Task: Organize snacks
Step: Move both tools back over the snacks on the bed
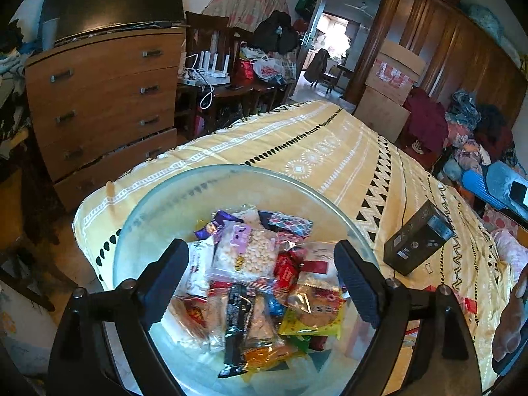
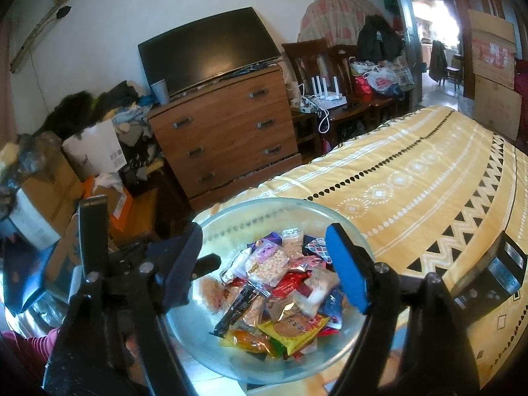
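Note:
A clear glass bowl [image 1: 142, 217] [image 2: 343, 221] sits on the near corner of the bed and holds a heap of wrapped snacks: a clear bag of pale puffs [image 1: 246, 254] [image 2: 269, 264], a yellow-green packet [image 1: 313, 320] [image 2: 293, 330], a black bar [image 1: 236, 323] [image 2: 236, 307]. My left gripper [image 1: 260, 283] is open and empty, its fingers straddling the heap just above it. My right gripper [image 2: 264, 267] is open and empty, held above the bowl. The left gripper also shows at the left of the right wrist view.
A dark box [image 1: 417, 242] [image 2: 495, 274] lies on the yellow patterned bedspread [image 1: 330, 151] [image 2: 412, 178] to the right of the bowl. A wooden dresser [image 1: 102, 99] [image 2: 227, 132] with a TV stands beyond the bed's foot. Clutter lines both sides.

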